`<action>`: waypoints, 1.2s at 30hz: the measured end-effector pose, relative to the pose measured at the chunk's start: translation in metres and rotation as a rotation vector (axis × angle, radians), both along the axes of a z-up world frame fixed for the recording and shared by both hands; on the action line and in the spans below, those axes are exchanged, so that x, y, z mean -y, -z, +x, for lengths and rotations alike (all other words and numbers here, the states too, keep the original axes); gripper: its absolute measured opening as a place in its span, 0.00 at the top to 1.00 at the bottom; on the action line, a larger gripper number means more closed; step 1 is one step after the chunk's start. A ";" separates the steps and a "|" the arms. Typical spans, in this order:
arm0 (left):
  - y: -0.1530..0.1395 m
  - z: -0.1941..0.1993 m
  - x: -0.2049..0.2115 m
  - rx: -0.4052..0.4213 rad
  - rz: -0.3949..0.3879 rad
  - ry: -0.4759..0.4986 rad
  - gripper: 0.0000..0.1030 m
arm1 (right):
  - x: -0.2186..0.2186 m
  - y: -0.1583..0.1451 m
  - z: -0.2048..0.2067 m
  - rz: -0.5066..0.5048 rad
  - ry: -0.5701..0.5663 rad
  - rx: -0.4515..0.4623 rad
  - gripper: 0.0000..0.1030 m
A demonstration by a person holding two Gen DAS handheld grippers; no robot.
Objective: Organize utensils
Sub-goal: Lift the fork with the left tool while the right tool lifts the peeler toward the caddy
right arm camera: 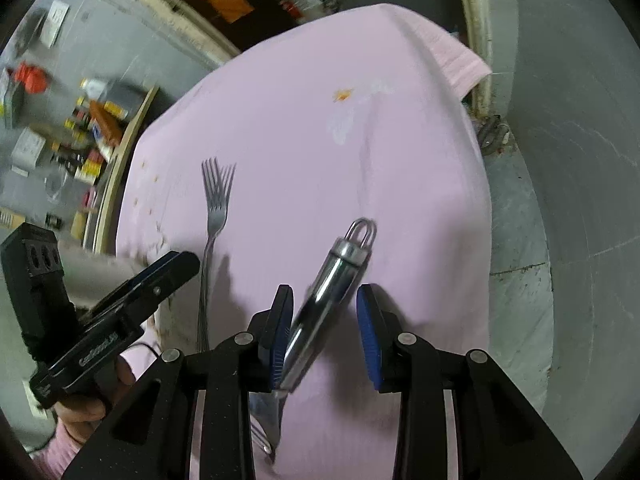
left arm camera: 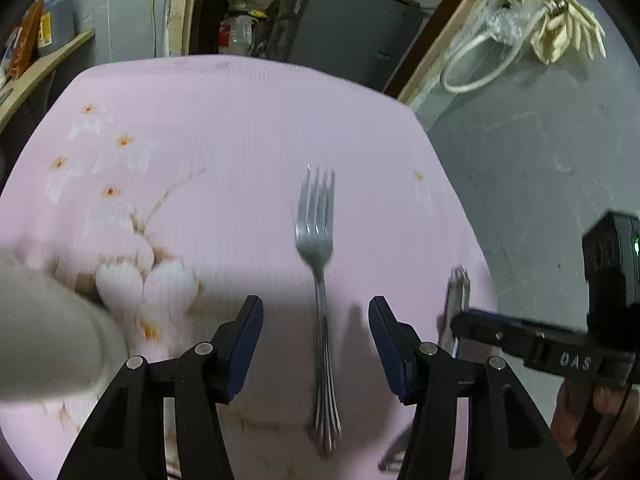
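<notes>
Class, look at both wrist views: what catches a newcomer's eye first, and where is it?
A steel fork lies straight on the pink flowered tablecloth, right between the open left claw. Further right, a shiny metal-handled utensil with a hanging loop lies tilted between the fingers of the open right claw.

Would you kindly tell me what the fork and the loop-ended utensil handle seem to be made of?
The fork looks like polished metal, probably stainless steel: silver-grey with bright glints on its tines. The loop-ended handle also appears to be shiny metal, mirror-like with sharp highlights and a wire hanging loop; the exact alloy cannot be told.
</notes>
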State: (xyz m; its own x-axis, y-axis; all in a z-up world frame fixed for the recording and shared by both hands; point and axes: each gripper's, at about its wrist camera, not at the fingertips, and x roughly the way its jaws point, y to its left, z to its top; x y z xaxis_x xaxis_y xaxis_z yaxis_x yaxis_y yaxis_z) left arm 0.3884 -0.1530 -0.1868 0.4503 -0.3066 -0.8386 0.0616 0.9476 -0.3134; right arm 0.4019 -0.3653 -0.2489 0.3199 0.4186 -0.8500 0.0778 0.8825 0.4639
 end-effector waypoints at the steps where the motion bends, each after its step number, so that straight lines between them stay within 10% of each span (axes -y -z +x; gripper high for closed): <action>1: 0.002 0.006 -0.001 0.011 0.001 -0.006 0.49 | -0.002 0.000 0.001 -0.013 0.011 0.011 0.72; 12: 0.010 0.058 0.000 0.074 0.008 0.039 0.50 | -0.040 -0.010 0.013 -0.224 -0.082 0.113 0.71; 20: 0.011 0.069 0.010 0.071 -0.007 0.108 0.81 | -0.045 -0.011 0.026 -0.246 -0.039 0.085 0.77; 36: -0.015 0.022 0.015 0.116 0.018 0.184 0.97 | -0.021 -0.040 -0.031 0.032 0.103 0.266 0.83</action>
